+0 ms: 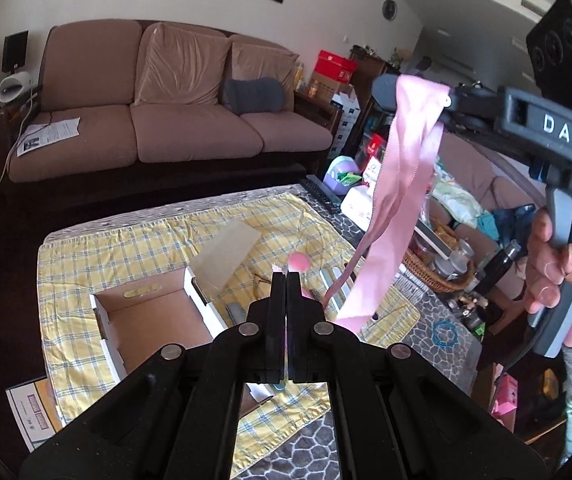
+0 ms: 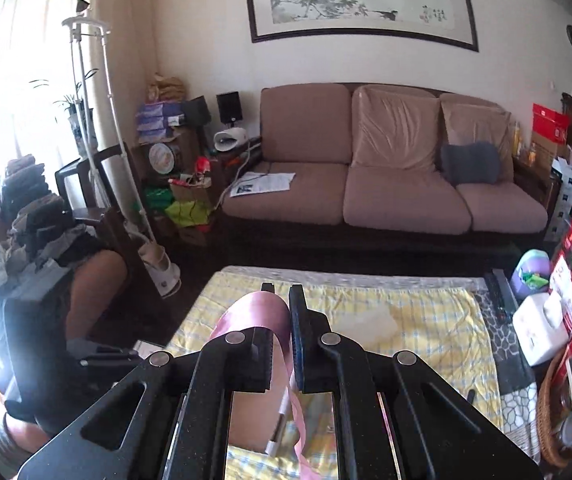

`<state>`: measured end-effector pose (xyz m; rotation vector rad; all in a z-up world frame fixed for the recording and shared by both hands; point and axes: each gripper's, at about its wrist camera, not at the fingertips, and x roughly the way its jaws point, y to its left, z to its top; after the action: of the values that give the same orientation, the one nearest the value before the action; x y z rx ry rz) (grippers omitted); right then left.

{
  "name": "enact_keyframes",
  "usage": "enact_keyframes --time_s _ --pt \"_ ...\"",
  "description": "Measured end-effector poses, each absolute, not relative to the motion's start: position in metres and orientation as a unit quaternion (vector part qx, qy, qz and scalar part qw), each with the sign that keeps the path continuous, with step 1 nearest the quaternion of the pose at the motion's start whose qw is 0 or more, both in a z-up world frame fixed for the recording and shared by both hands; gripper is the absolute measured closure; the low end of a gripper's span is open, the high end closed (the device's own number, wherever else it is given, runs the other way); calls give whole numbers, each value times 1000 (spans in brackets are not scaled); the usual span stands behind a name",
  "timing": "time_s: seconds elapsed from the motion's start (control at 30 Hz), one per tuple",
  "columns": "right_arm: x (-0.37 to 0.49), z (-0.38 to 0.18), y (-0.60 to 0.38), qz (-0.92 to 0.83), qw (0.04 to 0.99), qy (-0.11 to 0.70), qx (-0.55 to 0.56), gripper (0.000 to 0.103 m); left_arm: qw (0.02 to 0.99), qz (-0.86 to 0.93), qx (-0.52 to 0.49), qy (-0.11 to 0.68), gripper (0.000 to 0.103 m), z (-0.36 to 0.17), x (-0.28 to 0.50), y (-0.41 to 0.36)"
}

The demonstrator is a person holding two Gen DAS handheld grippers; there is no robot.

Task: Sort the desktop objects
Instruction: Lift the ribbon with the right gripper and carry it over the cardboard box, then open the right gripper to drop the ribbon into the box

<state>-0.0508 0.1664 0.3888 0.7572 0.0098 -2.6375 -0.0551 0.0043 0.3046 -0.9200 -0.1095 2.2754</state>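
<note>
Dangling from the right gripper point(image 1: 448, 101), a long pink satin ribbon point(image 1: 396, 184) hangs in limp folds well above the worktop, its lower end trailing down toward the left gripper point(image 1: 286, 280). Seen from the right wrist, the same ribbon bulges as a glossy loop between that gripper's black pads, which are clamped on it near one end. It looks very light, soft and slippery, with no stiffness of its own, so it will probably swing, twist and slide through a loose hold; a firm pinch across its flat width near an end seems the surest place to take it, and a second pinch lower down would tame the free tail. The left gripper has its jaws pressed together, and a thin strip of pink shows in the seam between them, though I cannot tell whether that is the ribbon actually caught there. Below lies a yellow checked cloth point(image 1: 86, 264) spread over the worktop, carrying an open white cardboard box point(image 1: 104, 320) that looks empty and a small pink ball point(image 1: 300, 261) beyond the left gripper's tips. A person's hand point(image 1: 558, 264) grips the right tool's handle at the frame's edge.
</note>
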Motion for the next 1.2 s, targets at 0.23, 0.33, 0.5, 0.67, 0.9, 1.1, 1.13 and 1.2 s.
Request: enact_keyframes --time_s 0.23,0.33,0.5,0.67,0.9,1.1,1.13,1.2 --pt "-87 373 108 -932 216 -6 293 96 303 878 -368 -32 103 289 -75 -29" --pt "-109 346 90 -924 219 -13 313 96 291 875 -385 -35 103 264 -90 -38" --pt "-148 295 71 -913 219 -13 344 96 273 866 -416 -38 103 216 -121 -44" --pt "-187 251 65 -908 210 -16 363 96 256 858 -444 -41 103 169 -156 -48" --pt "-223 208 64 -904 206 4 376 94 248 848 -468 -35 102 127 -191 -40" --pt "-231 141 71 -882 166 43 438 93 206 835 -507 -59 90 89 -202 -38" --pt "-233 134 73 -879 162 42 446 93 203 835 -506 -67 87 88 -202 -41" --pt "-234 124 77 -875 161 31 456 93 202 838 -503 -64 78 89 -199 -46"
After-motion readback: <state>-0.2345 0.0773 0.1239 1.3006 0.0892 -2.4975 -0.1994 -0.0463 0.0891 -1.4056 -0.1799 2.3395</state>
